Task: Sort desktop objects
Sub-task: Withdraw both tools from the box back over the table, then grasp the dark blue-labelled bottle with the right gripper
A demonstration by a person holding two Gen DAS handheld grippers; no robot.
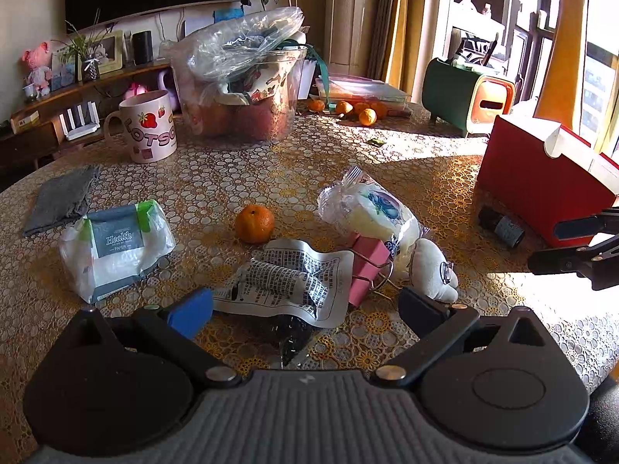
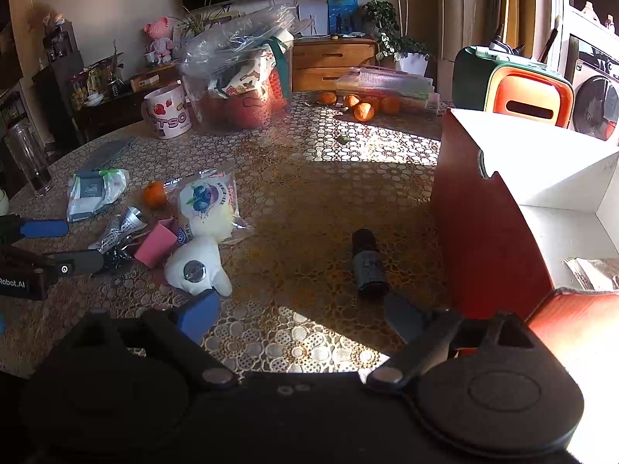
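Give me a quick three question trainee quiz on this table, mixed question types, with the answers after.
1. True or false: the left gripper is shut on the silver printed packet.
2. Which lies closest to the red box? A) loose orange B) dark small bottle C) tissue pack
3. Fill in: the pink binder clip lies between the packet and the white ___ toy.

Key: 1 false, both grippers stand open and empty; 2 B; 3 plush.

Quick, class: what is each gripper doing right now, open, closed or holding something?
Left gripper: open, holding nothing; the silver foil packet lies on the table between its fingers.
Right gripper: open, holding nothing; the small dark bottle lies just ahead.
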